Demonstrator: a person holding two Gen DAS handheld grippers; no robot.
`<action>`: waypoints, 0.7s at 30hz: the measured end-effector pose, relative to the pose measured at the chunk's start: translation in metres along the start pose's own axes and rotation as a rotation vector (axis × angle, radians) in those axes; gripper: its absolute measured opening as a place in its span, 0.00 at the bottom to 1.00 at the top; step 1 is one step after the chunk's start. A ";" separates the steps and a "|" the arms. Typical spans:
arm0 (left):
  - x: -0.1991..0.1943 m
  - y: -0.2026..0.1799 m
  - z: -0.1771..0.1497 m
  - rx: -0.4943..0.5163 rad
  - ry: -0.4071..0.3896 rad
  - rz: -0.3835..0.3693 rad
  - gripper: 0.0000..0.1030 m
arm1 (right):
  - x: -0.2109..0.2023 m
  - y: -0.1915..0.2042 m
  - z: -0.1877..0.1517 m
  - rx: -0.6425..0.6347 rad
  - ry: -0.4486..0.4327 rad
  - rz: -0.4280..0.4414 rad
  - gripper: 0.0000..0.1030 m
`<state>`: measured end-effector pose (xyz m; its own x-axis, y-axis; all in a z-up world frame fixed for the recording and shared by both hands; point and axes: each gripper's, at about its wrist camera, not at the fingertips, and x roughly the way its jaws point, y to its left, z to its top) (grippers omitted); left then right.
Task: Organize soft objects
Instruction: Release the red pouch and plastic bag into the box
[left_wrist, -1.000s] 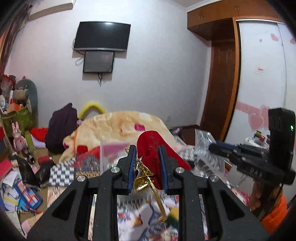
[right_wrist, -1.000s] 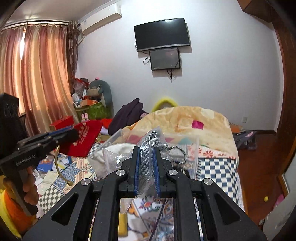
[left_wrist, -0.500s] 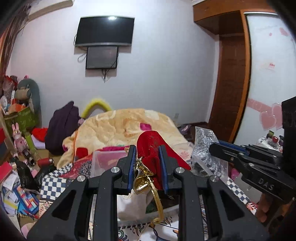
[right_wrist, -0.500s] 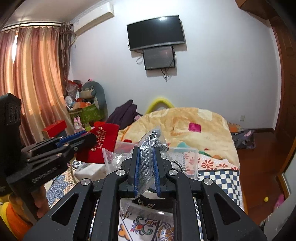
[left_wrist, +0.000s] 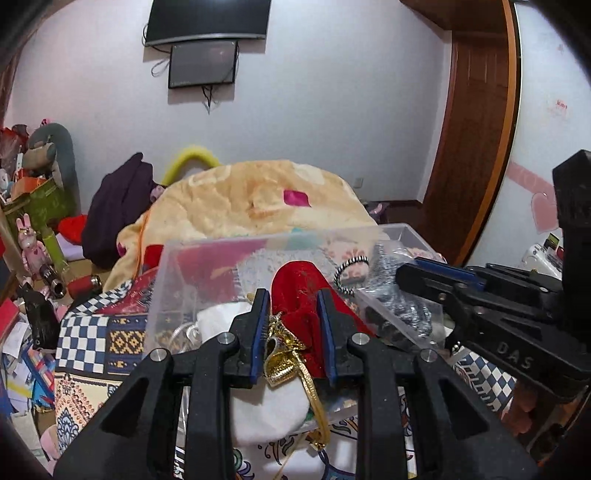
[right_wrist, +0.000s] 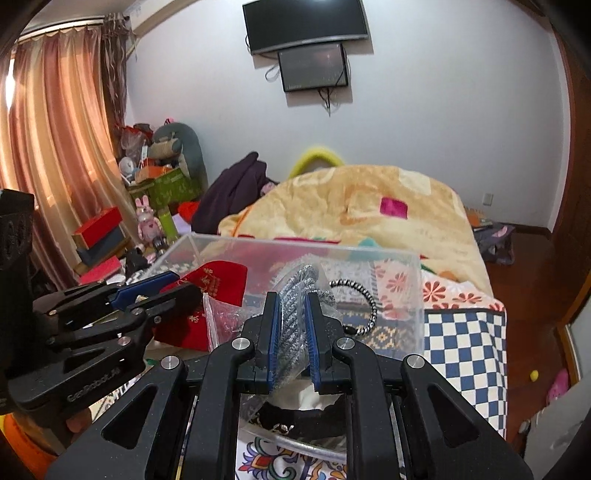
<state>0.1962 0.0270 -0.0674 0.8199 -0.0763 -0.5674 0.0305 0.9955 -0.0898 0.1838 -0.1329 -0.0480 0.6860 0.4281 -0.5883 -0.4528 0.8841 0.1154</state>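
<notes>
My left gripper (left_wrist: 292, 306) is shut on a red velvet pouch (left_wrist: 301, 286) with a gold drawstring (left_wrist: 295, 354), held over the clear plastic bin (left_wrist: 177, 266). The pouch also shows in the right wrist view (right_wrist: 207, 295). My right gripper (right_wrist: 291, 310) is shut on a clear plastic bag of grey braided cord (right_wrist: 295, 295), also over the bin (right_wrist: 417, 291). The bag shows in the left wrist view (left_wrist: 399, 299) at the bin's right side. A black-and-white hair tie (right_wrist: 364, 306) and white soft items (left_wrist: 221, 321) lie inside the bin.
The bin stands on a patterned, checkered cloth (right_wrist: 465, 339) on the bed. A yellow blanket (left_wrist: 258, 199) lies heaped behind it with a dark purple garment (left_wrist: 118, 206). Toys and boxes (right_wrist: 155, 192) crowd the left by the curtain. A wooden door (left_wrist: 476, 129) is at right.
Both grippers have come forward and down toward the bin, which now fills the lower view. Each keeps its hold on its item.
</notes>
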 end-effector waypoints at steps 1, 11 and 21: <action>0.000 0.001 -0.001 -0.004 0.006 0.003 0.27 | 0.002 0.000 0.000 -0.001 0.007 -0.004 0.13; -0.011 0.004 -0.004 -0.021 0.008 -0.021 0.49 | -0.001 0.004 -0.004 -0.042 0.032 -0.037 0.38; -0.060 0.013 -0.003 -0.054 -0.082 -0.045 0.59 | -0.052 0.014 -0.002 -0.059 -0.094 0.007 0.57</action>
<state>0.1456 0.0443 -0.0364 0.8626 -0.1136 -0.4930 0.0389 0.9865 -0.1591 0.1401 -0.1428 -0.0177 0.7319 0.4518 -0.5100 -0.4881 0.8700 0.0702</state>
